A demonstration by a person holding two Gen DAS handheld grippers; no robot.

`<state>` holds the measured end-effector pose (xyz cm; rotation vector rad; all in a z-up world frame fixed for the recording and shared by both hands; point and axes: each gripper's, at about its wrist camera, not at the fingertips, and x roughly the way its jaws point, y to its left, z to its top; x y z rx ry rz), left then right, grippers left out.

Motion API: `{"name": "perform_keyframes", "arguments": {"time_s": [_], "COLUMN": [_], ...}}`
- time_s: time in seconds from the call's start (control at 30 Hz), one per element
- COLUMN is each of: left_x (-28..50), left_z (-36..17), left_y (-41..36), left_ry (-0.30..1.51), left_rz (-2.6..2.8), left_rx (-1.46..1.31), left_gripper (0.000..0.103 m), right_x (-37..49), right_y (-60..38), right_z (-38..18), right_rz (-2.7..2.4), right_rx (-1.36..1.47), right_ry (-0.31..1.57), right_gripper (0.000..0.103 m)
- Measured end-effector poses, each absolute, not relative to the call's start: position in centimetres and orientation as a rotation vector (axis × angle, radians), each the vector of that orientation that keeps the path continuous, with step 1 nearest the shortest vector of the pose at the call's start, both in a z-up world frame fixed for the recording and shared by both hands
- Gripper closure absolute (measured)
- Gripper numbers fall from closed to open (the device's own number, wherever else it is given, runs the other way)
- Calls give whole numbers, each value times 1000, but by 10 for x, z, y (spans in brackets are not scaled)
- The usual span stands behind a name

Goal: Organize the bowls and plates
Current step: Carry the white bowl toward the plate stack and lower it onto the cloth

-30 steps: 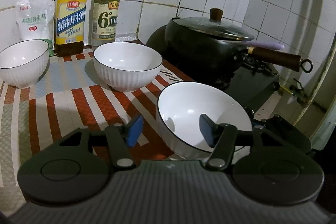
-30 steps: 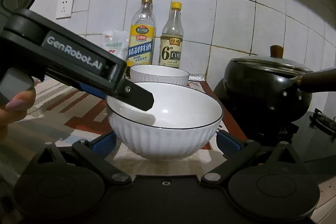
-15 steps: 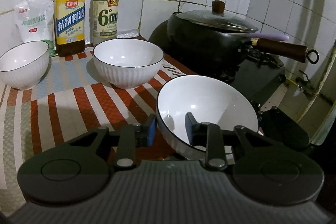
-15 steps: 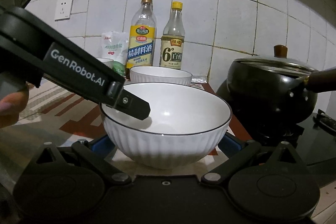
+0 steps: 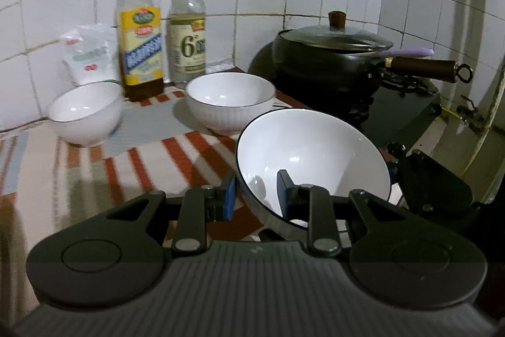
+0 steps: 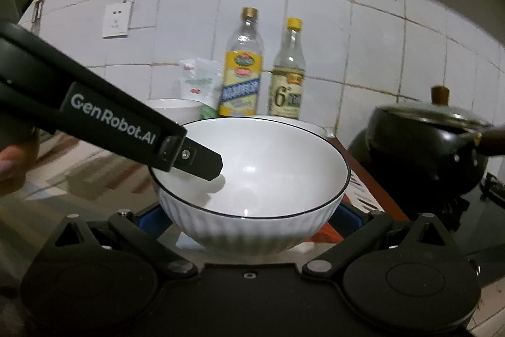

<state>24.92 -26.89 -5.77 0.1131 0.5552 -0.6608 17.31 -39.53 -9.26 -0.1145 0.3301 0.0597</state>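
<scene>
Gripping the near rim of a white ribbed ceramic bowl with a thin black edge line (image 5: 311,153), the left claw (image 5: 256,195) is closed on it, one pad inside, one outside; the bowl tilts, beside the black lidded pot (image 5: 328,65). The right claw (image 6: 249,217) stands wide apart around the bowl's base. Two matching white bowls (image 5: 229,103) (image 5: 84,112) rest on the striped table (image 5: 94,166), farther from the pot.
</scene>
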Motion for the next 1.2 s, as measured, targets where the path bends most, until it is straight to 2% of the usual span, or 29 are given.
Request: {"name": "perform_keyframes", "arguments": {"time_s": [0.57, 1.2], "left_x": [256, 304], "left_z": [-40, -52], "left_y": [-165, -149], "left_ry": [626, 736], "left_rz": [-512, -470], "left_rx": [91, 73], "left_gripper": [78, 77], "right_x": [191, 250], "right_y": [-294, -279], "right_z": [-74, -84], "right_rz": [197, 269], "right_rx": [-177, -113], "right_ry": [356, 515], "right_gripper": [0, 0]}}
